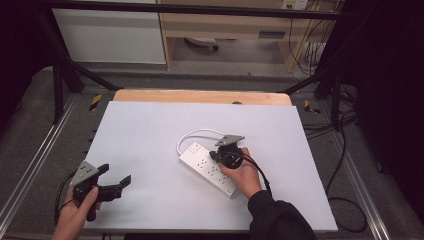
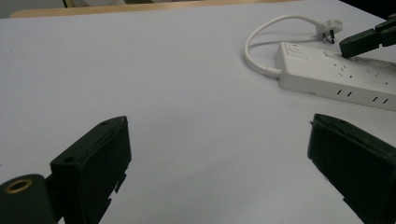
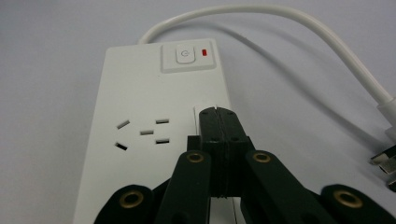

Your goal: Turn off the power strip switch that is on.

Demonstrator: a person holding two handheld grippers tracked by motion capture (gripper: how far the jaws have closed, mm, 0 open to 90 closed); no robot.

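Closed jaw against jaw, the right gripper (image 3: 218, 116) is held tip-down over the power strip (image 1: 207, 167) near the table's (image 1: 150, 130) middle, probably so its button (image 3: 186, 56) can be pressed. Near the front left corner the left gripper (image 1: 116, 176) is held with jaws spread and nothing between them.

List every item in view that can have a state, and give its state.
Power strip: flat on the white table.
Power switch: red mark beside it; on or off unclear.
Plug: unplugged, lying on the table.
Left gripper: open, empty.
Right gripper: shut, tips over the strip.
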